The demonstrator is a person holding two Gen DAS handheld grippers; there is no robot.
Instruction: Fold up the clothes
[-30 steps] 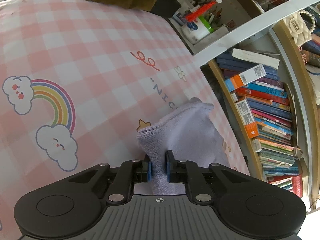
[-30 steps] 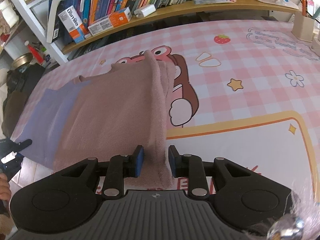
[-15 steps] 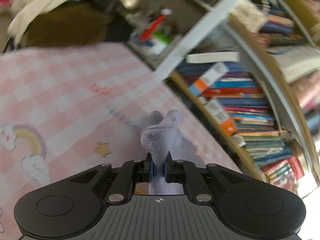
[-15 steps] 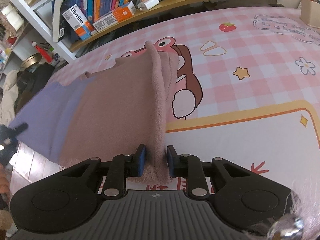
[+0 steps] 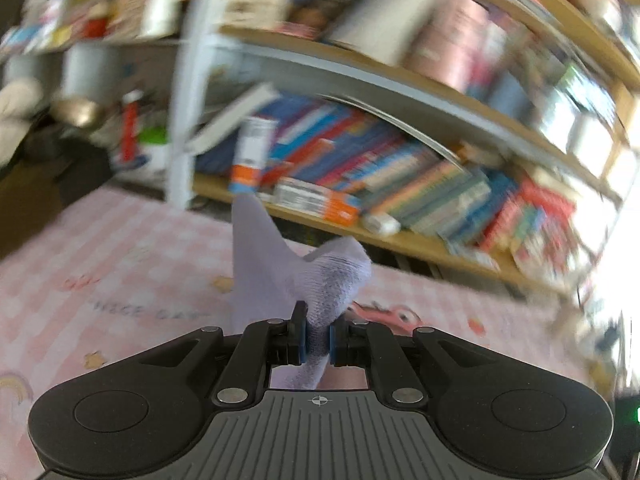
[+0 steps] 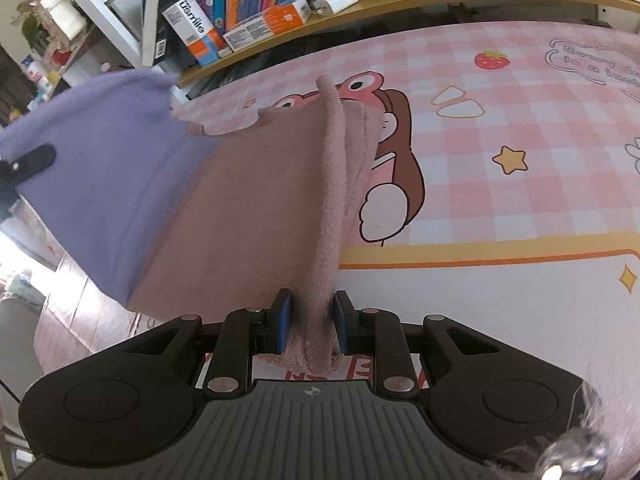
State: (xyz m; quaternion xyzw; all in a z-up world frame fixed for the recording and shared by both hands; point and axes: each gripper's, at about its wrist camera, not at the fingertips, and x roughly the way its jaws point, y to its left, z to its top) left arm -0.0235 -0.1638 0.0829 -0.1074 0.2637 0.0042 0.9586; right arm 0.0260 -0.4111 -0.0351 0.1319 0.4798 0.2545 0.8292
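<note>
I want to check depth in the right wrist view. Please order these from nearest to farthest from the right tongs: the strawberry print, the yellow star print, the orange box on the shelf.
1. Yellow star print, right of the right tongs, on the mat.
2. Strawberry print, farther up the mat, right.
3. Orange box, on the shelf beyond the mat edge, slightly left.
</note>
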